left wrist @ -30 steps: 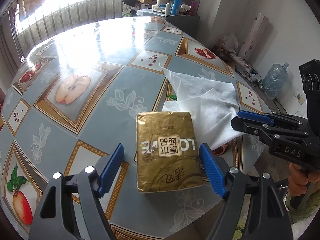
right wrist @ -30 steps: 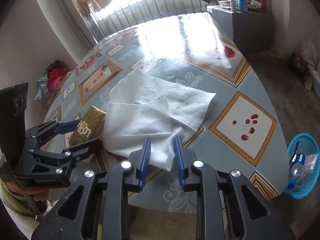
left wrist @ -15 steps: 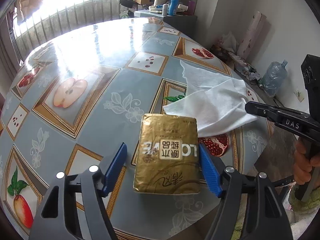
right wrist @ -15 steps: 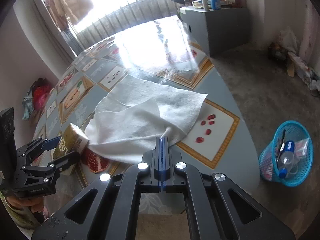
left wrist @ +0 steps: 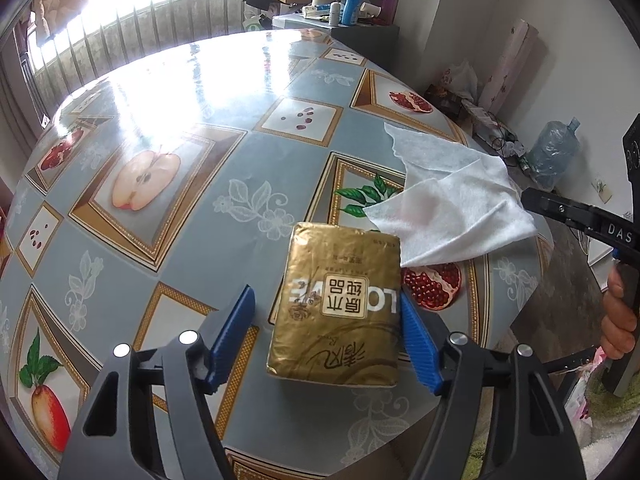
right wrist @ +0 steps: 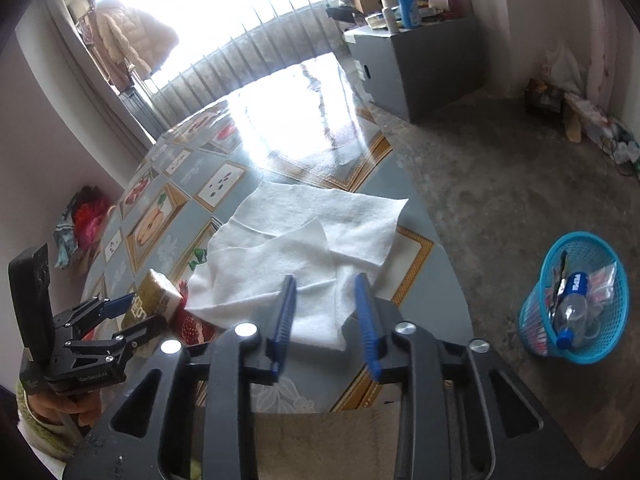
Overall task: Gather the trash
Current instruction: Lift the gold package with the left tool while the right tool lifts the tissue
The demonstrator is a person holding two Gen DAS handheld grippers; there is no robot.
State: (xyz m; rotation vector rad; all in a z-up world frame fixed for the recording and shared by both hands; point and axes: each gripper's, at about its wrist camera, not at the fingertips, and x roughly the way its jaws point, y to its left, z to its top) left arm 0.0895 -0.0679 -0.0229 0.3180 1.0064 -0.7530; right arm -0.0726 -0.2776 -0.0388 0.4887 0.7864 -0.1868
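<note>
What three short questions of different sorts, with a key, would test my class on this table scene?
1. True or false: the white non-woven cloth lies flat in a single layer.
2. Which lies between the left gripper's jaws?
A. gold foil tissue pack
B. blue plastic mesh basket
C. clear water jug
3. Fill in: the basket stands on the ____.

Key:
1. False: it is folded over itself.
2. A
3. Floor. It already holds a plastic bottle.
</note>
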